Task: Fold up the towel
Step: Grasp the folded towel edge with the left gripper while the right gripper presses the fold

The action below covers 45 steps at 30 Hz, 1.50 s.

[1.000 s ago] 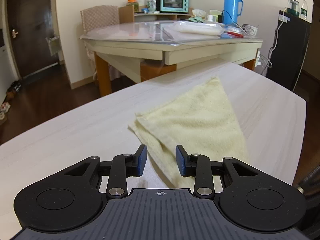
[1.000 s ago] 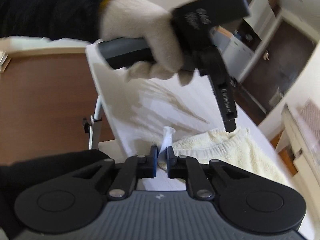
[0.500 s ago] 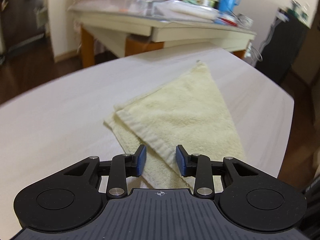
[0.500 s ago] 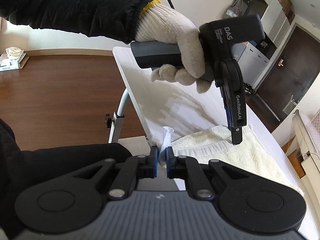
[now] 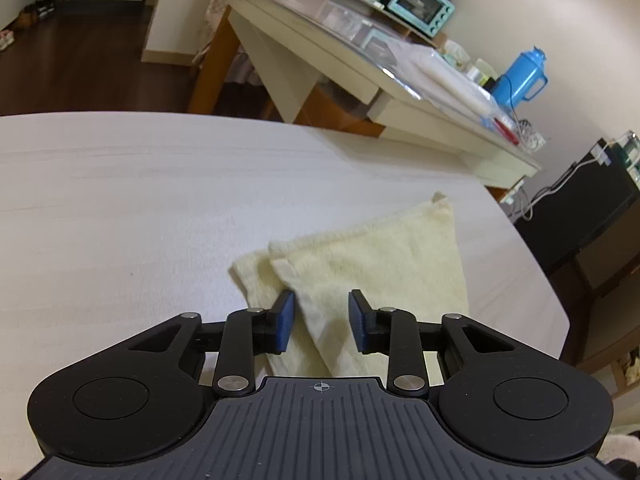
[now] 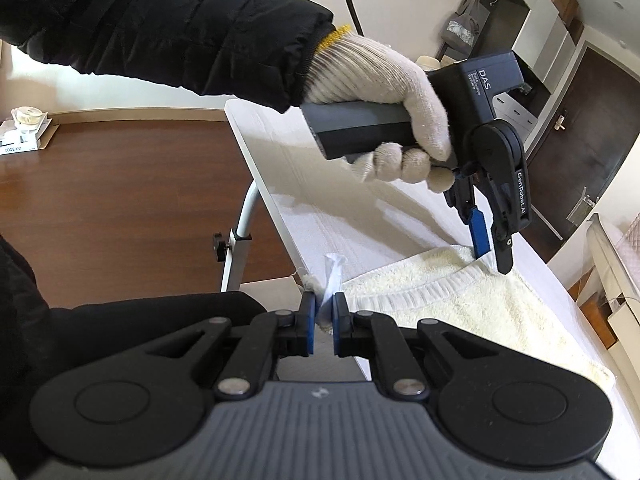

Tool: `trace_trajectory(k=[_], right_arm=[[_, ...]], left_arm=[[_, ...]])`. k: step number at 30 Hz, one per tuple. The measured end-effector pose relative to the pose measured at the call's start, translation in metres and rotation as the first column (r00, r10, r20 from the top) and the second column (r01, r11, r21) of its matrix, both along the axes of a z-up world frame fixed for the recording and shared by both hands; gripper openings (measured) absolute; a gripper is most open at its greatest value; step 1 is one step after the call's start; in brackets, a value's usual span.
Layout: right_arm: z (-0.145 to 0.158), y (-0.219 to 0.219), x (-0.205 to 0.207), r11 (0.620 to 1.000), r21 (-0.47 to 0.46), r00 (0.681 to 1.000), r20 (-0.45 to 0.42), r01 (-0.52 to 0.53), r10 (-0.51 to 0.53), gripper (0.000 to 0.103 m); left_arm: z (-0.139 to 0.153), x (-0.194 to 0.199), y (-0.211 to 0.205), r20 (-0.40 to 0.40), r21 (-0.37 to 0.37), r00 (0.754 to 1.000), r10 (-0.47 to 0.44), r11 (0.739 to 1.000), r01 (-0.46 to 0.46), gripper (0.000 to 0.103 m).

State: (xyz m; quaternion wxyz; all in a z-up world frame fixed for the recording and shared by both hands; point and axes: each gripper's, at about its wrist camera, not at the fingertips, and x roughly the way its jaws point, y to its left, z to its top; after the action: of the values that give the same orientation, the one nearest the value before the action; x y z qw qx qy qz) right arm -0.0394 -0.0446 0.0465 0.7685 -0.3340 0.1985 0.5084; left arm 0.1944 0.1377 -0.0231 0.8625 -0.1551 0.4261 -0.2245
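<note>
Only readable stuff is on the left gripper (image 6: 491, 258): "DAS" up at 1 o'clock on its body, "GenRobot.AI" down its arm.

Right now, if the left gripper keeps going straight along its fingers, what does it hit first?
The towel. The left gripper points down at its near folded hem, which lies between the closing jaws; the pads don't look pressed on it yet. The table is directly beneath. Exact depth is unclear.

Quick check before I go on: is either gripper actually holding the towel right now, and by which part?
The right gripper is shut on a near corner of the towel. The left gripper holds nothing yet: its jaws are closing astride the folded edge.
</note>
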Motion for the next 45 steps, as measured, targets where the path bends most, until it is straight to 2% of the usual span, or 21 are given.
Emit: trace_trajectory(k=[3,12,14,17,20,23,26,29,30,36,39,45], right_arm=[[-0.002,-0.001,-0.004,1.000,-0.003,1.000,0.008,-0.004,0.004,0.010],[0.003,0.000,-0.017,0.999,0.022,0.997,0.074,-0.032,0.030,0.009],[0.003,0.001,-0.018,0.999,0.023,0.995,0.089,-0.040,0.037,0.009],[-0.002,0.003,-0.019,0.999,0.008,0.993,0.107,-0.051,0.050,0.009],[-0.009,0.001,-0.022,0.998,-0.013,0.992,0.111,-0.061,0.063,0.009],[-0.013,-0.002,-0.024,0.998,-0.021,0.993,0.103,-0.061,0.062,0.009],[-0.014,-0.003,-0.024,0.998,-0.022,0.993,0.098,-0.057,0.059,0.009],[-0.013,-0.004,-0.024,0.998,-0.017,0.994,0.096,-0.055,0.056,0.009],[-0.013,-0.005,-0.024,0.998,-0.012,0.994,0.093,-0.054,0.055,0.009],[-0.007,-0.006,-0.024,0.999,0.020,0.993,0.111,-0.049,0.046,0.009],[-0.003,-0.002,-0.022,0.998,0.029,0.990,0.136,-0.048,0.043,0.009],[-0.005,0.010,-0.019,0.996,0.032,0.983,0.164,-0.087,0.080,0.009]], left_arm=[[0.002,0.001,0.003,0.017,0.015,1.000,0.002,1.000,-0.002,0.008],[0.019,0.004,0.009,0.103,0.096,0.995,0.002,0.995,-0.011,0.005],[0.020,0.006,0.010,0.103,0.105,0.995,0.000,0.994,-0.011,0.005],[0.016,0.007,0.011,0.061,0.076,0.998,-0.027,0.997,0.022,0.005],[0.010,0.003,0.011,0.015,0.047,0.999,-0.047,0.998,0.047,0.009],[0.003,0.001,0.011,-0.011,0.029,0.999,-0.050,0.998,0.051,0.023],[-0.002,0.001,0.012,-0.024,0.001,0.999,-0.036,0.999,0.036,0.026],[-0.005,0.002,0.010,-0.019,-0.024,0.999,-0.033,0.999,0.033,0.020],[-0.005,0.002,0.008,-0.011,-0.017,0.999,-0.037,0.999,0.036,0.004],[0.011,-0.001,0.004,0.087,0.011,0.995,-0.056,0.998,0.055,0.002],[0.021,0.000,0.005,0.124,0.056,0.990,-0.060,0.997,0.054,0.002],[0.011,0.003,0.014,0.101,0.127,0.994,-0.042,0.991,0.029,0.002]])
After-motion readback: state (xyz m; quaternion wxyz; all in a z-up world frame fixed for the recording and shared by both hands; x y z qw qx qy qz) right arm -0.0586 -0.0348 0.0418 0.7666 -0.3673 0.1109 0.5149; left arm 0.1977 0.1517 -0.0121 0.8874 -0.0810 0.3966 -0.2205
